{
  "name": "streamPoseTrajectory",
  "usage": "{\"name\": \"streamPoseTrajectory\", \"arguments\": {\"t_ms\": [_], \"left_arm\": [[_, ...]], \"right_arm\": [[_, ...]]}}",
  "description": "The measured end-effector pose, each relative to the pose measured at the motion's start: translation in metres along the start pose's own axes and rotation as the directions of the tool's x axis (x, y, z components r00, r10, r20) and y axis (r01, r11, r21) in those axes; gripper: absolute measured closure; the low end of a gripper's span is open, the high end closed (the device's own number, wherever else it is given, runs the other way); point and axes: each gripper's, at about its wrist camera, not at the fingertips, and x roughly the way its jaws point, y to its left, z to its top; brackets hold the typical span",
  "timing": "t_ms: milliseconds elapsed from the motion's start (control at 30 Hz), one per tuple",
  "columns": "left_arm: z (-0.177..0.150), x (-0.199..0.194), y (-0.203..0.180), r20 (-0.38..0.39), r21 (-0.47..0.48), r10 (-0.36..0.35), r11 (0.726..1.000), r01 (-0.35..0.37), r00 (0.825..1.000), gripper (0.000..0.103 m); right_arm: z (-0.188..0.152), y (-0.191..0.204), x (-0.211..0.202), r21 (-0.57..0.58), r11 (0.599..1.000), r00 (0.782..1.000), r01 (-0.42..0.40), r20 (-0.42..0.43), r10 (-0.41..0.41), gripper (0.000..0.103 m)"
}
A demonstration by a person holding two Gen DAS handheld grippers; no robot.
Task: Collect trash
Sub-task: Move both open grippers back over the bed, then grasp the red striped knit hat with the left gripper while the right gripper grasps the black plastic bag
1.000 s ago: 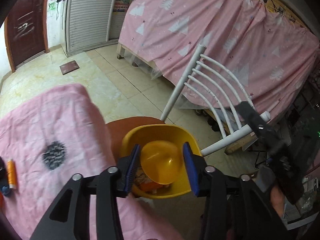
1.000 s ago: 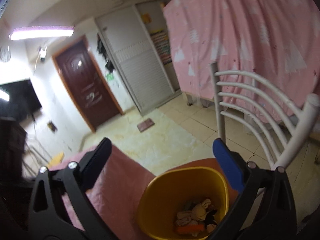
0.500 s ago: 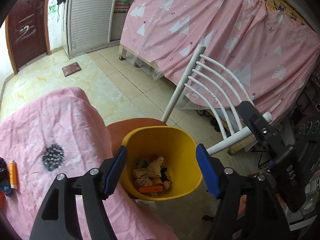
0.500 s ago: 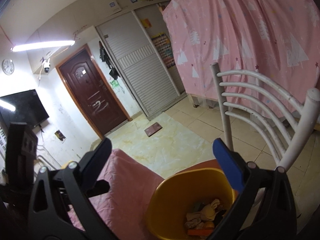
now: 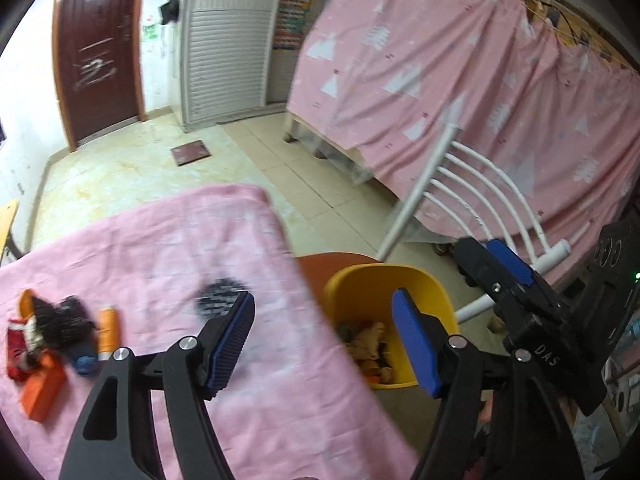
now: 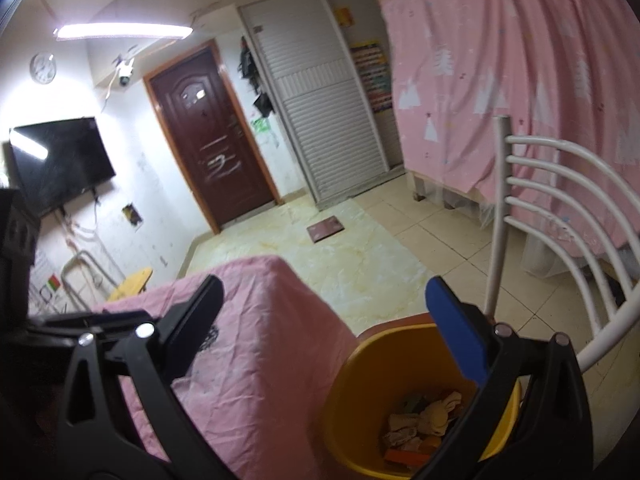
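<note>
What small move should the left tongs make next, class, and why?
Probably swing left toward the trash pile on the pink cloth: the left tongs are open and empty, and the yellow bin already holds scraps.

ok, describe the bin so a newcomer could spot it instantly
Find the table under the pink cloth; at its right edge stands a white slat-back chair with an orange seat. The bin sits on that seat: yellow, open-topped, trash inside, the only yellow tub there.
</note>
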Motion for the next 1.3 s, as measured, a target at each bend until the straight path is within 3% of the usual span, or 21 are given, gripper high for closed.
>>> {"name": "streamPoseTrajectory", "arguments": {"t_ms": [200, 567, 867, 1133, 1300], "left_arm": [[-0.004, -0.025, 0.053, 0.037, -0.048, 0.098, 0.994, -0.096, 0.994, 0.035], [-0.009, -0.067, 0.14, 0.058, -0.123, 0.256, 0.961, -0.247, 0.965, 0.035], [-0.026, -0.083, 0.224, 0.022, -0.263, 0.364, 0.901, -0.346, 0.931, 0.035], [-0.046, -0.076, 0.29, -0.061, -0.384, 0.402, 0.836, -0.393, 0.914, 0.035], [-0.055, -0.059, 0.306, -0.104, -0.395, 0.382, 0.832, -0.39, 0.918, 0.035]], "right_arm": [[-0.007, 0.029, 0.01, -0.037, 0.994, 0.994, -0.099, -0.043, 0.098, 0.006], [-0.021, 0.078, 0.02, -0.154, 0.974, 0.983, -0.164, -0.111, 0.148, 0.006], [-0.03, 0.097, 0.025, -0.181, 0.966, 0.977, -0.184, -0.145, 0.159, 0.006], [-0.038, 0.108, 0.032, -0.198, 0.961, 0.972, -0.193, -0.174, 0.159, 0.006], [-0.043, 0.113, 0.037, -0.207, 0.958, 0.969, -0.196, -0.194, 0.156, 0.006]]}}
